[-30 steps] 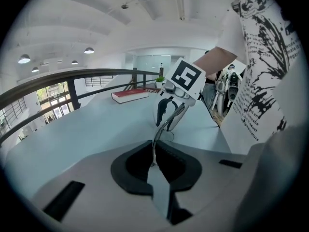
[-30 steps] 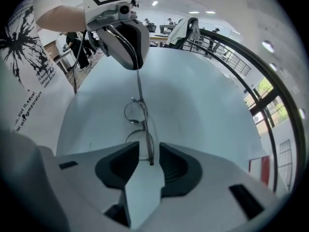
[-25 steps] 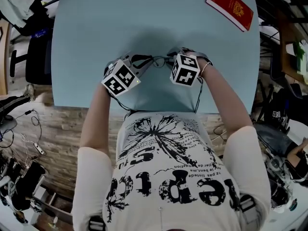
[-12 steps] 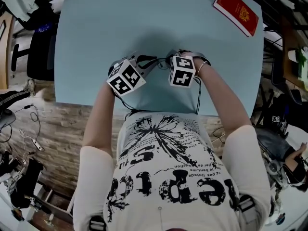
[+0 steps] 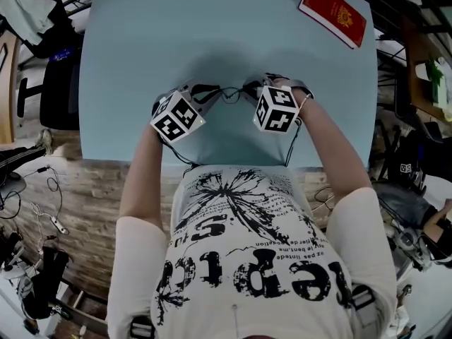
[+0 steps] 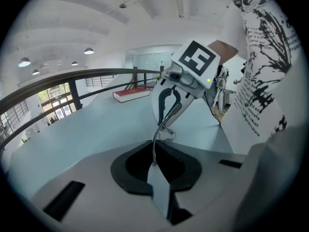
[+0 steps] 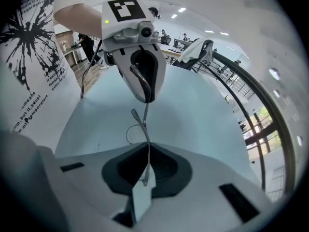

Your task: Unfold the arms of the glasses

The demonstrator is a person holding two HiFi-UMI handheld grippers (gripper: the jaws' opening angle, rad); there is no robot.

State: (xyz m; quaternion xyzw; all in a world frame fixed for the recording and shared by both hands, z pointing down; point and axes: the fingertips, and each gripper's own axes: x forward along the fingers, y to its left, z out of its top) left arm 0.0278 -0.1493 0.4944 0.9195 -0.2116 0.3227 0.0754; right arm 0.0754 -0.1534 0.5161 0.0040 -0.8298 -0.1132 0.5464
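glasses [image 5: 229,91]: light, fragile wire | left hand-held gripper [image 6: 154,164]: pinching 1 arm tip | right hand-held gripper [image 7: 144,177]: jaws closing on other arm between them

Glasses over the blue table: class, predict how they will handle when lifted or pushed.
Probably light: the glasses show only thin wire. Their arm looks slender, so likely springy and easily bent.

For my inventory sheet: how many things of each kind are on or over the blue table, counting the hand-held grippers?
Glasses: 1
Red booklet: 1
Hand-held grippers: 2 (left hand-held gripper shut on the glasses; right hand-held gripper, jaws closing on them)
Total: 4
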